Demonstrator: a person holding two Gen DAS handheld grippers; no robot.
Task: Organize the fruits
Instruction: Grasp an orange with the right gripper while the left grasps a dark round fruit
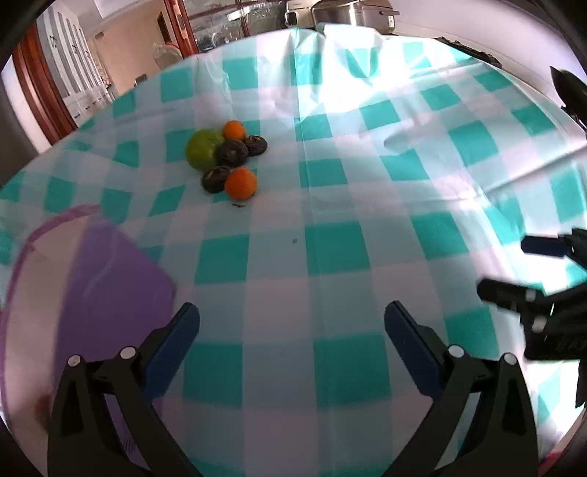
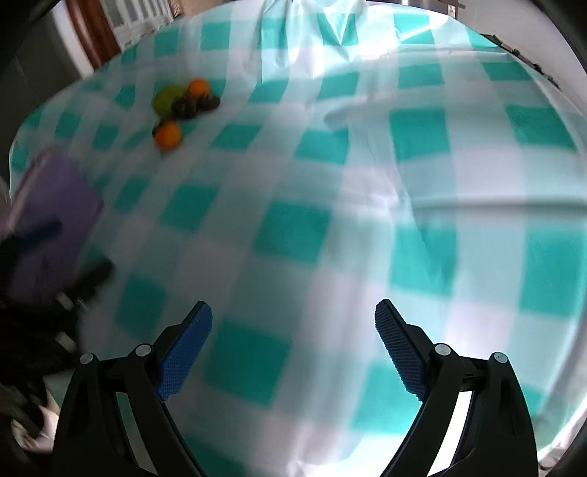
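At the bottom of the left wrist view, the left tool [image 1: 291,323] stands wide open, its two blue-padded fingers [image 1: 172,348] well apart with only checked cloth between them; it holds nothing. The right tool [image 2: 293,323] at the bottom of the right wrist view is spread just as wide and is likewise empty. Each tool also shows blurred at the edge of the other's view, at the right edge of the left view and the lower left of the right view.

Both hover over a counter covered by a teal-and-white checked tablecloth [image 1: 330,249]. At the lower left of the left wrist view lies a purple tray [image 1: 110,293] with a thin purple rim, just left of the left tool's near finger.

Farther off, at the upper left centre of both views, the fruits sit in a tight cluster on the cloth: a green apple [image 1: 202,148], a nearer orange [image 1: 240,182], a farther orange [image 1: 233,130] and three dark, round fruits [image 1: 232,152] touching one another. The cluster lies well apart from both tools and from the tray.

At the far top edge of the left view stand metal appliances [image 1: 348,13].
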